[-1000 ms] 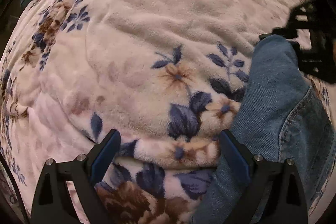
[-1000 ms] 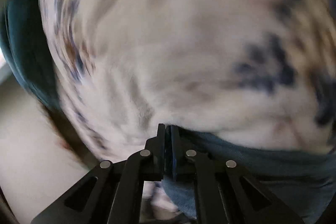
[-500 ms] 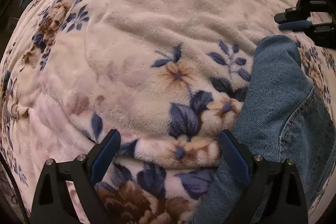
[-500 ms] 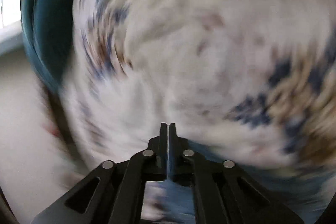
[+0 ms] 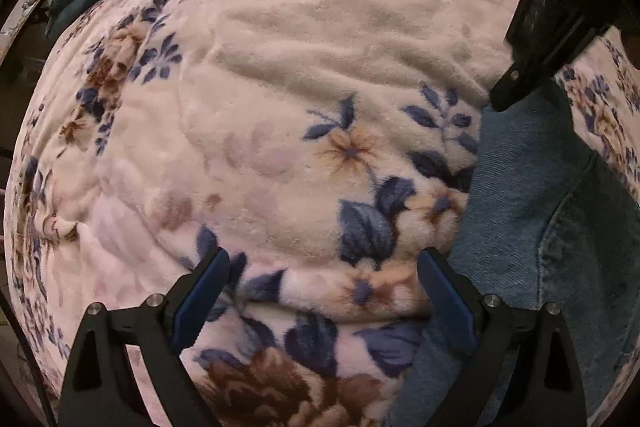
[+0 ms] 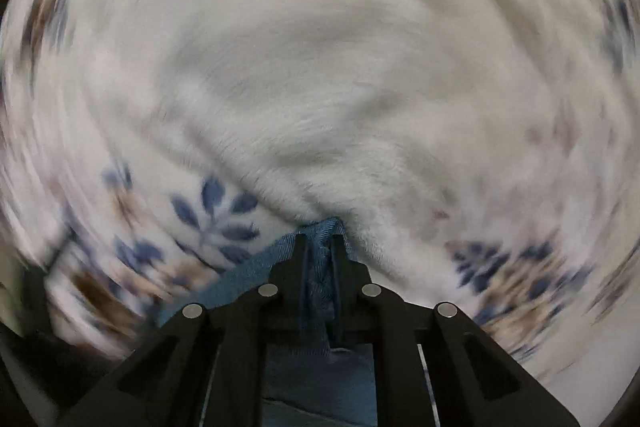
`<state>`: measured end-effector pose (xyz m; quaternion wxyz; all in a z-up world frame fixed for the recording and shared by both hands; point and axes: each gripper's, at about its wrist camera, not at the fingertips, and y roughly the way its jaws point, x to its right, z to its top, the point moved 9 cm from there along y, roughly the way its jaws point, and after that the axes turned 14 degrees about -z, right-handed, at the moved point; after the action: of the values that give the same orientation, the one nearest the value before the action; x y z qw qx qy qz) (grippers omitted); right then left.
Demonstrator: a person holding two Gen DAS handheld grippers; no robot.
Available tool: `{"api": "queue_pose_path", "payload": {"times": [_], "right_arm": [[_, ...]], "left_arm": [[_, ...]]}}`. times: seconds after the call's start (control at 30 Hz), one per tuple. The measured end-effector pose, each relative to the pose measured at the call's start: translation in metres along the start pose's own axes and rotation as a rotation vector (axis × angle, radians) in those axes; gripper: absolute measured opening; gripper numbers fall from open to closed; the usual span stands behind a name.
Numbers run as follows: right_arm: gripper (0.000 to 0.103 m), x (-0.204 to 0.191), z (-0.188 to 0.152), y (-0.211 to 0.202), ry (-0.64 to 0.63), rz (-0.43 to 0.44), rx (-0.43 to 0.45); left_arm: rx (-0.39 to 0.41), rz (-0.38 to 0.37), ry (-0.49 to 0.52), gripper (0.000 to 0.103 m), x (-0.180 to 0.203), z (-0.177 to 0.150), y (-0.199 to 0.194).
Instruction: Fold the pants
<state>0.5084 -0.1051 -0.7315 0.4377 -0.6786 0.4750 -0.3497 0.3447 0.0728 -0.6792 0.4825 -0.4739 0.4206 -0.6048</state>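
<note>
Over on the right side of the floral blanket, the jeans lie in a folded strip, and the right claw is clamped on a bunched end of the denim, its view streaked with blur. Nearer in, the left claw sits spread wide with nothing between its blue pads, its right finger just beside the denim edge. My worry: a pinch that small on heavy cloth could slip free mid-swing, or the plush blanket could snag and drag the lower layer askew.
</note>
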Motion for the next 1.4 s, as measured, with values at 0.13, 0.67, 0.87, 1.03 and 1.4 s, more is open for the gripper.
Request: {"api": "queue_pose_path", "payload": {"times": [0.13,0.67,0.87,1.03,1.4], "right_arm": [[0.009,0.037,-0.009,0.006,0.331,0.275,-0.036],[0.034,0.012,-0.024,0.006,-0.141,-0.062,-0.126],[0.008,0.008,-0.019,0.003,0.156,0.160,-0.145],[0.008,0.025,-0.042,-0.012,0.441,0.651,-0.142],[0.064,0.089,-0.073,0.011,0.569,0.830,-0.046]], "left_arm": [[0.022,0.039,0.028,0.096,-0.003,0.005,-0.005],[0.068,0.207,0.222,0.096,0.006,0.033,-0.013],[0.042,0.169,0.186,0.096,0.003,0.027,-0.009],[0.030,0.105,0.117,0.096,-0.009,0.013,-0.011],[0.018,0.089,0.105,0.096,-0.003,0.018,-0.006]]}}
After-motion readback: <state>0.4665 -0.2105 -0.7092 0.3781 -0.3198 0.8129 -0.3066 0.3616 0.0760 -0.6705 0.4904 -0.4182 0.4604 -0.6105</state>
